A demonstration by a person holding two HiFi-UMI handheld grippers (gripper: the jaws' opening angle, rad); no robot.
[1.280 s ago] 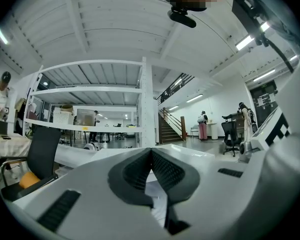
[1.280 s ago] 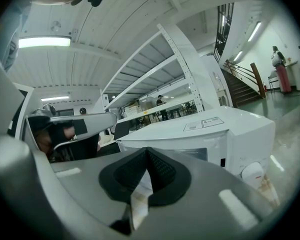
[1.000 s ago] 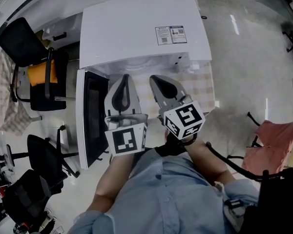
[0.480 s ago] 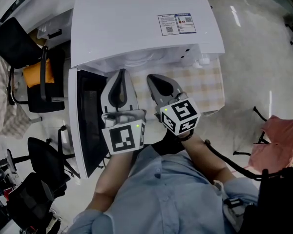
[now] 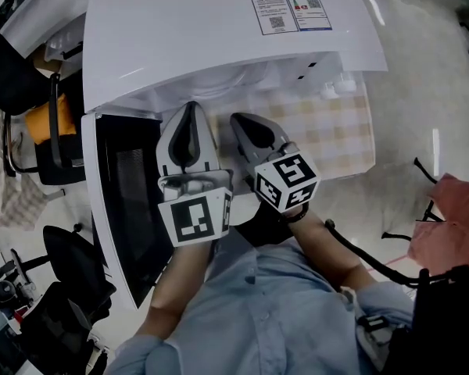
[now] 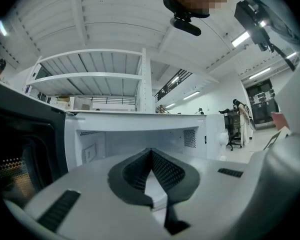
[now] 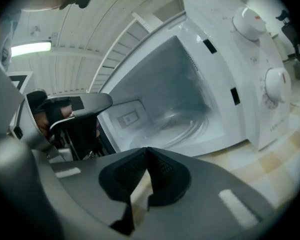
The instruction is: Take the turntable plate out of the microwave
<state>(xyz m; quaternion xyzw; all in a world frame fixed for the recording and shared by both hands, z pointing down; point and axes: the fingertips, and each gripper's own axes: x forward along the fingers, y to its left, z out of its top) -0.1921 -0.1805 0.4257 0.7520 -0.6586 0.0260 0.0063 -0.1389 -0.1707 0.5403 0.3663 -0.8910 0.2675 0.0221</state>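
Checked tablecloth (image 5: 336, 131) under a white microwave (image 5: 219, 30), door (image 5: 125, 201) swung wide toward 9 o'clock. I have the left gripper (image 5: 189, 109) and right gripper (image 5: 239, 120) side by side at the cavity mouth, 6 o'clock of the oven. Both have jaws pressed together, nothing between them. Glass turntable plate (image 7: 187, 126) lies on the cavity floor, 1 o'clock of the right jaws, untouched.

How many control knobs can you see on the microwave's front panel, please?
2: the upper knob and the lower knob, both on the panel right of the open cavity; none looks hidden.
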